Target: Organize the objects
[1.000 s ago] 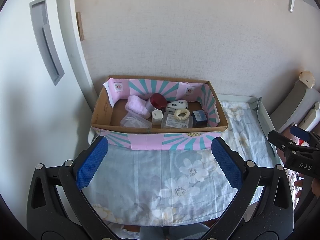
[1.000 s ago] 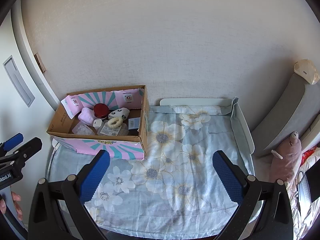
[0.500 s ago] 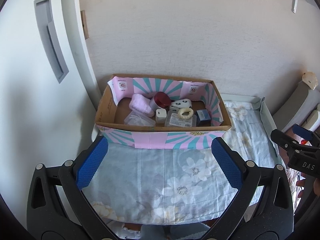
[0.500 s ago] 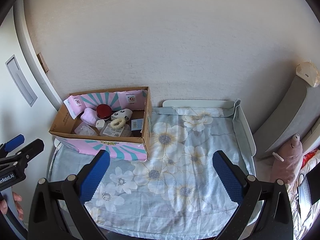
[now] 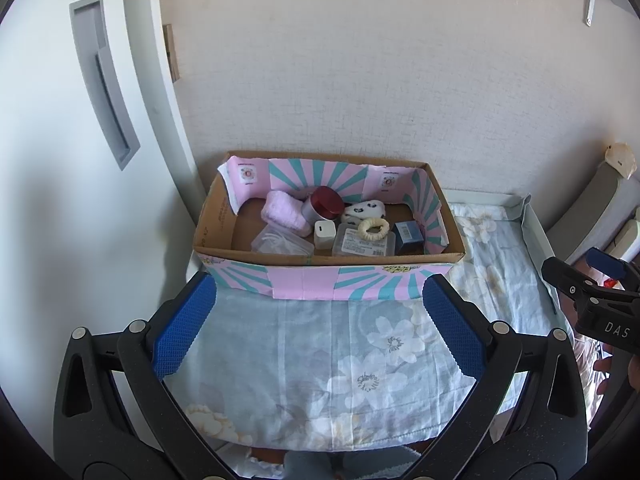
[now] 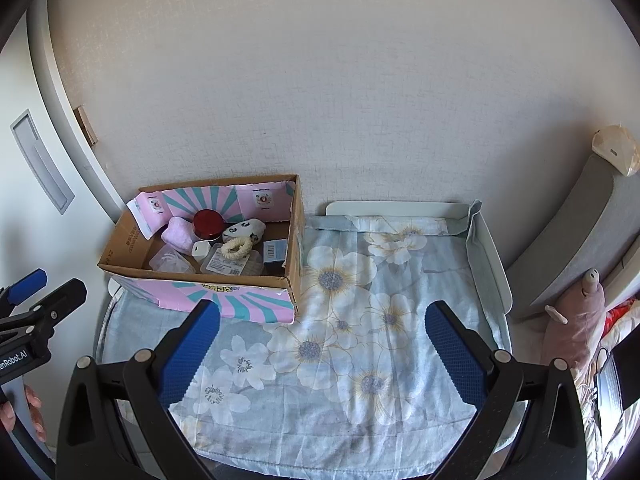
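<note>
A cardboard box (image 5: 216, 216) (image 6: 294, 256) lined with pink and teal paper stands at the back left of a small table. Inside lie a pink cloth (image 5: 282, 210) (image 6: 178, 233), a red-lidded jar (image 5: 326, 202) (image 6: 208, 222), a cream hair tie (image 5: 373, 228) (image 6: 237, 247), a white charger (image 5: 324, 234), a clear plastic case (image 5: 362, 242), a blue box (image 5: 408, 236) (image 6: 275, 251) and a spotted white pouch (image 5: 364, 210). My left gripper (image 5: 318, 330) is open and empty, in front of the box. My right gripper (image 6: 322, 354) is open and empty over the cloth, right of the box.
A floral cloth (image 6: 360, 320) covers the table, whose white raised rim (image 6: 492, 264) runs along the back and right. A white wall is behind, a door (image 5: 60, 160) at left. A grey headboard and a pink plush toy (image 6: 576, 316) lie to the right.
Both grippers have pulled back and risen a little; the box sits lower and smaller in both views. Nothing was picked up or moved.
</note>
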Tool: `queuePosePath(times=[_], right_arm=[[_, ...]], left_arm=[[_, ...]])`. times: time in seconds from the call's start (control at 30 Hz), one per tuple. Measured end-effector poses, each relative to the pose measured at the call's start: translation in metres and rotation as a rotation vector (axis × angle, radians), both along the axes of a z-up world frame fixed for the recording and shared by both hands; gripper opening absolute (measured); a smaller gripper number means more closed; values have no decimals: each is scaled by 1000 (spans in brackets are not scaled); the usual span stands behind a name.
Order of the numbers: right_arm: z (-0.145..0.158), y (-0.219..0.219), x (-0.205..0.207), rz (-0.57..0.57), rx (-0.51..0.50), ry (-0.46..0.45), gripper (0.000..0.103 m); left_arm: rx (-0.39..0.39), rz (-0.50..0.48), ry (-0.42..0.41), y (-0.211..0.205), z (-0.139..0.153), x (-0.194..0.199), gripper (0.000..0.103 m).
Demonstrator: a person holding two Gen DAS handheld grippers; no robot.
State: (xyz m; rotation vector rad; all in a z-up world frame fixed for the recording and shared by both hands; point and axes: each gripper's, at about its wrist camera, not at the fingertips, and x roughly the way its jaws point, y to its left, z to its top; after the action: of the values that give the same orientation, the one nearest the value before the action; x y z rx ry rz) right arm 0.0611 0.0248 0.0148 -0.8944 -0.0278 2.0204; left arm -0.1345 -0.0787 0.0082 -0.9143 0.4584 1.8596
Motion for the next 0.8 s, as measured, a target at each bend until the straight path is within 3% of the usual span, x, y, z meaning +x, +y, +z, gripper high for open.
queuePosePath(times=[0.27, 0.43, 0.8], right_arm=[[0, 4, -2, -5, 2, -2, 102], [0, 5, -2, -8, 5, 0, 102], [-1, 7, -3, -19, 12, 3, 102]], left_arm=[[3, 15, 6, 1, 0, -1, 103], [7, 32, 63, 0, 3, 2, 103], [41, 62, 71, -4, 6, 2, 103]])
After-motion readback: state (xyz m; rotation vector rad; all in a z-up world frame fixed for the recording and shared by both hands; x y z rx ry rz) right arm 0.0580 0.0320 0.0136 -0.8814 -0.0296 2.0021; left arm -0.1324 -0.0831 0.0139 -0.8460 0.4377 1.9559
